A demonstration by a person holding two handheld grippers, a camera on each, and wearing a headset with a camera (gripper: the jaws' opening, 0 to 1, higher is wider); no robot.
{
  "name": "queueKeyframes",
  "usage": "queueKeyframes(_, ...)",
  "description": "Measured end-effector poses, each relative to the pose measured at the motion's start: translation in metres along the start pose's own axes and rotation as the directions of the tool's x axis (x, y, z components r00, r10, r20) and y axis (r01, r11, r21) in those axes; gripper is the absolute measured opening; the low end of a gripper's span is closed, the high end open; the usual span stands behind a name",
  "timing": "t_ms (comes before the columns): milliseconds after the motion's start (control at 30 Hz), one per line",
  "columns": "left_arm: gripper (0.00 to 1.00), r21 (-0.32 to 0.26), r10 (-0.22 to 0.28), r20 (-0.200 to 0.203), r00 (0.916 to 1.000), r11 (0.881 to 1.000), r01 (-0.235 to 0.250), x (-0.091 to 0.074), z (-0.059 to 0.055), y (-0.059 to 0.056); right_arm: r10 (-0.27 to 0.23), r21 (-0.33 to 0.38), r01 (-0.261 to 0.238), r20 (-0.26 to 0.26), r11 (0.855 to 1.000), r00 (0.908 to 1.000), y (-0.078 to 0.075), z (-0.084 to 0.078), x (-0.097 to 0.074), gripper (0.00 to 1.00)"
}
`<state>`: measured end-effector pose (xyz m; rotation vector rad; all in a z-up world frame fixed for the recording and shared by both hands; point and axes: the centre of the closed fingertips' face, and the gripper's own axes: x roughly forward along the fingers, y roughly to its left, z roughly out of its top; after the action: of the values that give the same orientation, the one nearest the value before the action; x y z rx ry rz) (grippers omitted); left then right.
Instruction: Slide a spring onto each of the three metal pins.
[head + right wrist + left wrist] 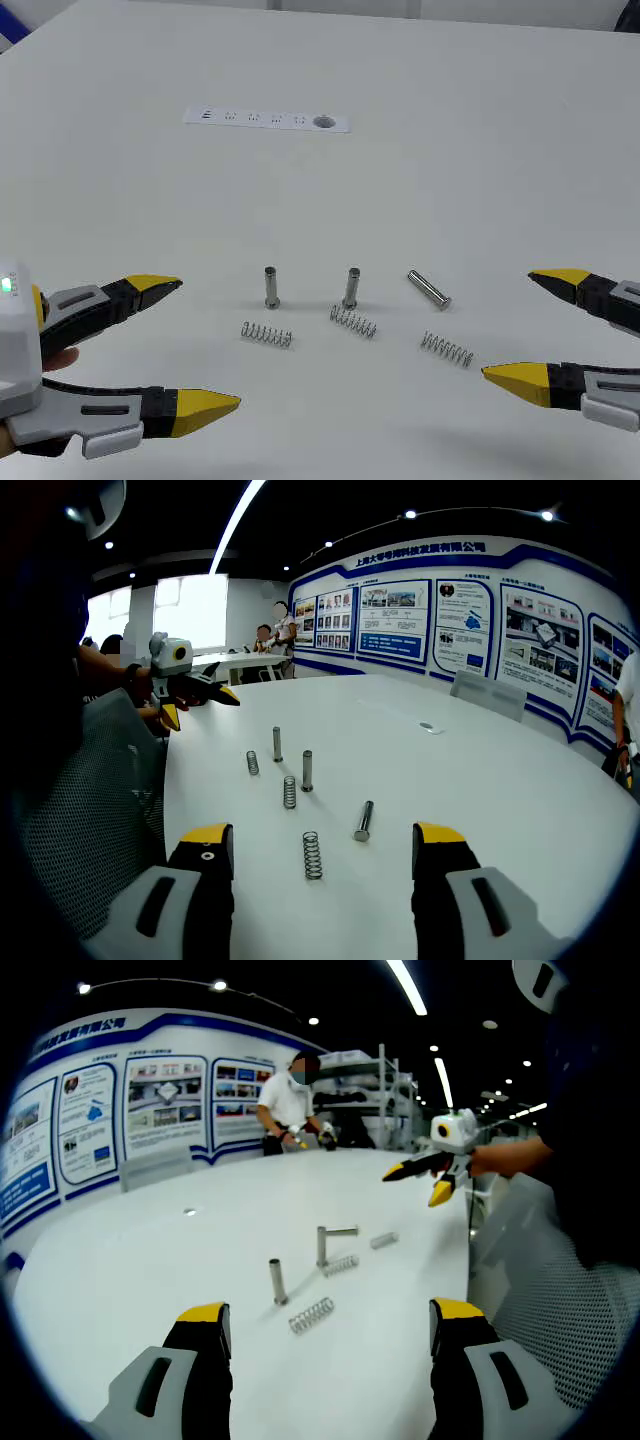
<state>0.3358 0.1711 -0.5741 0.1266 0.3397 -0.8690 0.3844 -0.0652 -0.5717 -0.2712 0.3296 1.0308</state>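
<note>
Wide white table (450, 180) under everything. The left gripper (205, 343) sits at the near left and the right gripper (508, 322) at the near right, both low over the tabletop. Left jaws are spread wide, yellow tips well apart, nothing between them and nothing touched. The right jaws are parted just as wide and also carry nothing. Each gripper is well clear of the parts, which sit between the two.

Far back on the table lies a flat white socket strip (266, 119), its length running left to right.

Now the pins, in a row across the middle. The left pin (271, 286) stands upright on its flanged head, long axis vertical. The middle pin (351, 287) stands the same way, upright on its head. The right pin (428, 289) is down on its side, its axis running from far left to near right with the head at the near-right end.

The springs are all flat on the table, each just on the near side of a pin and none threaded on. The left spring (266, 334) lies roughly left to right. The middle spring (353, 321) sits close beside its pin's base, slanting slightly toward the near right. The right spring (446, 349) slants the same way, apart from the fallen pin.
</note>
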Motion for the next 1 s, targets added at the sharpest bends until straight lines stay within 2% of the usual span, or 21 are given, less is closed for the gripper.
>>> queueKeyframes(433,0.82,-0.005,0.012,-0.001,0.9999,1.0,-0.012,-0.002,-0.001,-0.002,-0.004,0.018,0.004,0.002,1.0,1.0,-0.001,-0.003,-0.001,0.73)
queueKeyframes(667,0.82,-0.004,0.023,0.007,0.9997,1.0,-0.023,-0.003,0.003,-0.002,-0.013,0.018,0.013,0.01,1.0,0.9999,-0.007,0.003,0.003,0.71)
queueKeyframes(1000,0.82,-0.017,0.032,0.008,0.9994,0.999,-0.032,-0.004,0.0,-0.004,-0.014,0.013,0.014,-0.026,1.0,0.9996,-0.016,0.002,0.01,0.69)
